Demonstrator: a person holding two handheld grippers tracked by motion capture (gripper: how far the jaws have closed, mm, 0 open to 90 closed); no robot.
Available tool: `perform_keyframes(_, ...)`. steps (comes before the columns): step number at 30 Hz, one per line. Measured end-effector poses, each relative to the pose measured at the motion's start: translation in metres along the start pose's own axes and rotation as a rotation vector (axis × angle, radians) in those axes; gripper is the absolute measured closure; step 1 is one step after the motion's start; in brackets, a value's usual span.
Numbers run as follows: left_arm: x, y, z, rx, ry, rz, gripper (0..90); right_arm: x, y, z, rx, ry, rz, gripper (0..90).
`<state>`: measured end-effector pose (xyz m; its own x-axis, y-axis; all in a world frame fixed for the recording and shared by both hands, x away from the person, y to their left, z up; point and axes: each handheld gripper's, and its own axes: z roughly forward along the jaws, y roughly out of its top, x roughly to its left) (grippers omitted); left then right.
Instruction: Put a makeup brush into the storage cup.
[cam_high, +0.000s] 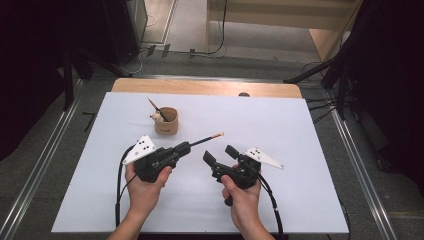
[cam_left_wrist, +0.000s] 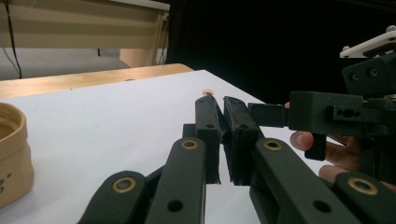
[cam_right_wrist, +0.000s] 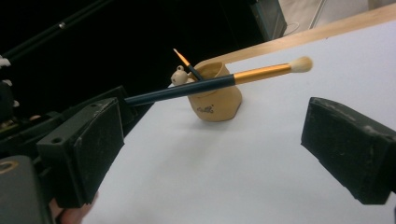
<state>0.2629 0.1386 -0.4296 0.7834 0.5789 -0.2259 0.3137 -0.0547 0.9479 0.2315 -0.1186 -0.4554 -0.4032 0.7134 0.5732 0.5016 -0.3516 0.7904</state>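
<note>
Holding: the left gripper (cam_high: 184, 148) has its jaws pressed together on the dark handle of a brush (cam_high: 207, 139), above the white table (cam_high: 300, 200).
Brush: it sticks out from the left gripper toward the far right, off the table surface; in the right gripper view its dark blue handle runs into a gold ferrule and a pale tuft (cam_right_wrist: 301, 64).
Brush tip from the left gripper view: a small gold end (cam_left_wrist: 207, 93) shows just past the closed jaws.
Right gripper: the right gripper (cam_high: 219, 153) sits near the left one, on its right; its jaws stand wide apart with nothing between them.
Right gripper aim: in its own view the two black pads (cam_right_wrist: 348, 147) frame the table, and the brush crosses the view above and beyond them, not touching either pad.
Cup: a tan cup (cam_high: 166, 120) stands upright on the table beyond the left gripper, apart from it.
Cup contents: a thin dark stick (cam_high: 158, 110) leans out of it, tilted to the far left, beside a small pale figure (cam_high: 157, 117) at the rim.
Hands: the person's left hand (cam_high: 144, 187) and right hand (cam_high: 243, 195) grip the gripper handles from the near edge.
</note>
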Motion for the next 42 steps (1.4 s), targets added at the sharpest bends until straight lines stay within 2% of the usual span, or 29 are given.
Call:
perform_keyframes(5, -0.003, -0.003, 0.003, -0.021, 0.001, 0.001, 86.6, -0.006, -0.002, 0.002, 0.007, 0.008, 0.100, 8.0)
perform_keyframes(10, -0.005, -0.007, 0.006, -0.030, 0.001, 0.000, 86.6, -0.013, -0.003, 0.004, -0.006, -0.011, 0.189, 13.6)
perform_keyframes(12, -0.005, -0.008, 0.007, -0.034, 0.000, -0.001, 86.6, -0.015, -0.003, 0.005, -0.008, 0.000, 0.235, 13.6)
perform_keyframes(17, -0.008, -0.010, 0.009, -0.032, -0.001, 0.010, 86.6, -0.017, -0.003, 0.006, -0.013, 0.021, 0.256, 13.8)
perform_keyframes(21, -0.012, -0.012, 0.012, -0.028, -0.006, 0.020, 86.6, -0.019, -0.003, 0.005, -0.020, 0.042, 0.309, 16.1)
perform_keyframes(24, -0.016, -0.014, 0.014, -0.029, -0.010, 0.032, 86.6, -0.021, -0.003, 0.005, -0.020, 0.052, 0.326, 20.8)
perform_keyframes(33, -0.024, -0.019, 0.019, -0.018, -0.033, 0.051, 86.7, -0.031, -0.002, 0.005, -0.015, 0.068, 0.410, 24.8)
perform_keyframes(37, -0.028, -0.020, 0.021, -0.011, -0.045, 0.063, 86.6, -0.037, 0.000, 0.003, -0.020, 0.066, 0.460, 35.3)
perform_keyframes(42, -0.028, -0.022, 0.023, -0.003, -0.048, 0.071, 86.6, -0.045, 0.001, 0.000, -0.032, 0.066, 0.502, 42.5)
